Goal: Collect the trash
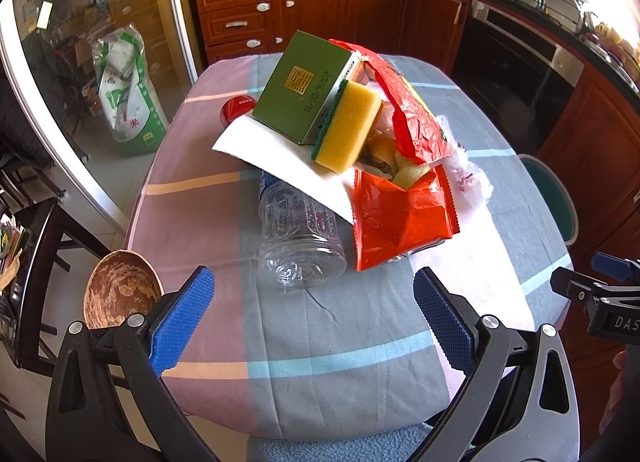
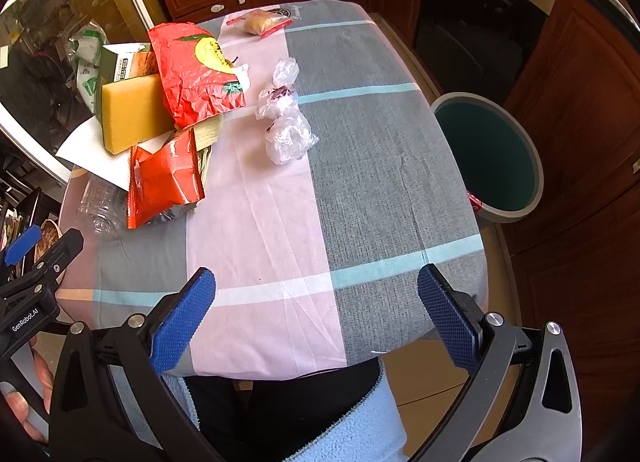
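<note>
While both my tongs hang wide and empty over the near edge of the checked tablecloth (image 2: 360,166), my left gripper (image 1: 312,322) faces a clear plastic bottle (image 1: 300,238) lying under a white paper sheet (image 1: 280,158), yellow sponge (image 1: 346,126), green box (image 1: 300,86) and red wrappers (image 1: 396,218). My right gripper (image 2: 316,318) faces crumpled clear plastic bags (image 2: 286,130); beyond the table's right edge stands a grey-rimmed teal bin (image 2: 486,158).
</note>
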Demonstrator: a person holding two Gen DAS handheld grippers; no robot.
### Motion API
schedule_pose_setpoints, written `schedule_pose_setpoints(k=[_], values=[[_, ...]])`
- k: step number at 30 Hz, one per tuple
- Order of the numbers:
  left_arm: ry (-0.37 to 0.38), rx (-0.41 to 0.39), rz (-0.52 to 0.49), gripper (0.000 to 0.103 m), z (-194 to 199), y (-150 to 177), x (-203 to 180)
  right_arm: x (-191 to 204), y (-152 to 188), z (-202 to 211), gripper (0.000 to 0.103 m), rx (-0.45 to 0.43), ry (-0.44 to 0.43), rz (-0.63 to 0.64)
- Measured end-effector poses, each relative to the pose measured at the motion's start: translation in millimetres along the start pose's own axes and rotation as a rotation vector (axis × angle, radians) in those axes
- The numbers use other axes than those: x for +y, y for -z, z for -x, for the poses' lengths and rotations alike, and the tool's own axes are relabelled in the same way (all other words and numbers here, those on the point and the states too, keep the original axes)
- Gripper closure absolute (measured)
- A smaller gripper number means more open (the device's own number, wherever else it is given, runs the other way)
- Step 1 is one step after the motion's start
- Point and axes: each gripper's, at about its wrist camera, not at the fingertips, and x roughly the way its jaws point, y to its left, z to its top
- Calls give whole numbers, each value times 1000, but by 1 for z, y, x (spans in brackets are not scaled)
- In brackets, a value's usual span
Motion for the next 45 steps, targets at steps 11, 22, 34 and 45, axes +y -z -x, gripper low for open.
schedule_pose_setpoints(k=[11,22,34,45], values=[[15,15,75,4,-7,-5,37,8,-7,-4,6,-4,0,16],[51,63,182,4,-24,-7,88,78,-51,-7,6,-5,-131,145],[112,86,179,4,-38,-4,125,192,-88,-14,6,24,-306,245],[189,95,127,4,-42,-9,125,225,-116,-63,21,129,-323,217]])
